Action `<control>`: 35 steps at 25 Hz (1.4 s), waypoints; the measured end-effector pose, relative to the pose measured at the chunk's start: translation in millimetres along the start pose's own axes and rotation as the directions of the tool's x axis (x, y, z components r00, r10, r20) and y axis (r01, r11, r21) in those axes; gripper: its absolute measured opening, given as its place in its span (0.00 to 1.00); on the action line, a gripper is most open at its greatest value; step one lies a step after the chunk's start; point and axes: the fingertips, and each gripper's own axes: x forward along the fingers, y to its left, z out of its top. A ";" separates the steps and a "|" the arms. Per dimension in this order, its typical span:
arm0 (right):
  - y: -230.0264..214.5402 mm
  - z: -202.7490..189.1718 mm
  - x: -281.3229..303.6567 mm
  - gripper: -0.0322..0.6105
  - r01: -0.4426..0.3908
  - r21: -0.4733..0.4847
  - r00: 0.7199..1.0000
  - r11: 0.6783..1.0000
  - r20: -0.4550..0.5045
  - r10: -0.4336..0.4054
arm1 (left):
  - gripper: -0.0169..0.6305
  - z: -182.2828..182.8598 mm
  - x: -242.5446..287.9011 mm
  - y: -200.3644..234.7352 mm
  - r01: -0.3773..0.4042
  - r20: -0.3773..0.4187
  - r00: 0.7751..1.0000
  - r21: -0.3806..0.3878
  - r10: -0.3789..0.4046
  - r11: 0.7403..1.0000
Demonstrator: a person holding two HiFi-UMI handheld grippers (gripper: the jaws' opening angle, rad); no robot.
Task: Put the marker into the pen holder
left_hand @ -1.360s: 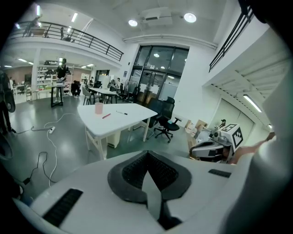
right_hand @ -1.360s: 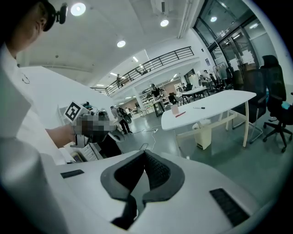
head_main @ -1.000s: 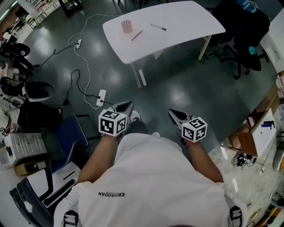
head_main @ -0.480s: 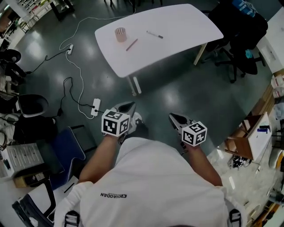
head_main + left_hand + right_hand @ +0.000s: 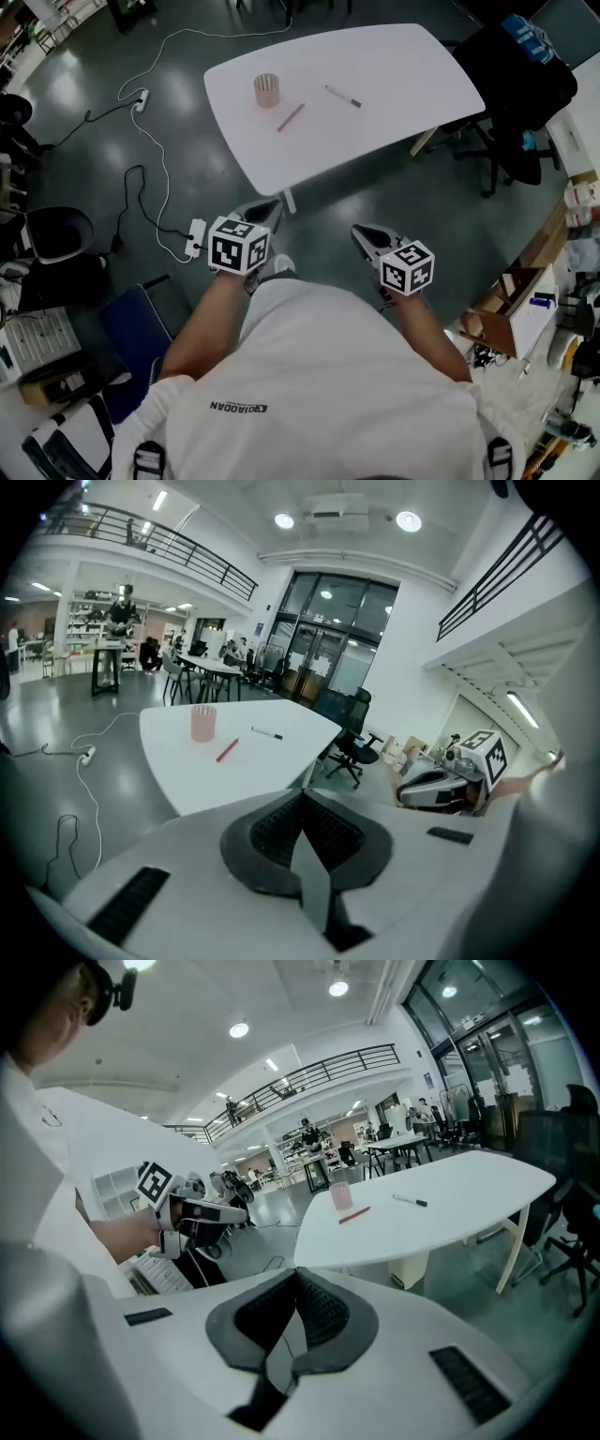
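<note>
A white table (image 5: 394, 66) stands ahead of me on the dark floor. On it are a pink pen holder (image 5: 267, 90), a red pen (image 5: 291, 117) and a white marker with a black cap (image 5: 343, 97). My left gripper (image 5: 272, 204) and right gripper (image 5: 356, 232) hang side by side over the floor, short of the table's near edge, both shut and empty. The left gripper view shows the holder (image 5: 202, 723), the red pen (image 5: 227, 750) and the marker (image 5: 267, 733) beyond its closed jaws. The right gripper view has the holder (image 5: 339, 1195) and marker (image 5: 410, 1201) far off.
White cables and power strips (image 5: 195, 238) lie on the floor at the left. Black office chairs (image 5: 516, 84) crowd the table's right end. A blue chair (image 5: 131, 328) stands at my lower left, and boxes and clutter (image 5: 525, 319) sit at the right.
The table has come closer and lower in the head view as the person walks toward it. Both grippers travel forward with the body, still shut.
</note>
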 end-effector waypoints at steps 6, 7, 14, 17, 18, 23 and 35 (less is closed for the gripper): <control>-12.6 43.6 50.8 0.08 0.006 -0.051 1.000 0.999 -0.025 -0.008 | 0.07 23.3 4.8 62.2 -0.023 0.014 1.000 -0.001 0.023 1.000; -15.4 50.1 56.0 0.08 0.009 -0.053 1.000 0.999 -0.026 -0.011 | 0.07 23.9 5.9 70.1 -0.028 0.010 1.000 -0.011 0.028 1.000; -26.4 75.8 98.8 0.08 -0.006 -0.108 0.997 0.994 -0.081 -0.003 | 0.07 26.5 7.5 110.0 -0.049 0.004 0.999 -0.059 0.049 0.997; -26.8 81.4 116.1 0.08 -0.035 -0.141 0.994 0.989 -0.105 0.020 | 0.07 22.6 7.8 120.9 -0.071 -0.001 0.997 -0.083 0.071 0.994; -26.7 83.0 121.9 0.08 -0.047 -0.155 0.993 0.987 -0.115 0.029 | 0.07 21.0 7.4 123.5 -0.077 -0.004 0.997 -0.092 0.077 0.993; -28.9 94.1 157.3 0.08 -0.111 -0.237 0.983 0.965 -0.166 0.072 | 0.07 15.6 4.3 143.5 -0.123 -0.012 0.992 -0.124 0.122 0.985; -55.7 125.4 256.9 0.08 -0.294 -0.589 0.928 0.753 -0.364 0.078 | 0.07 29.4 13.7 199.4 -0.275 -0.019 0.960 -0.239 0.279 0.931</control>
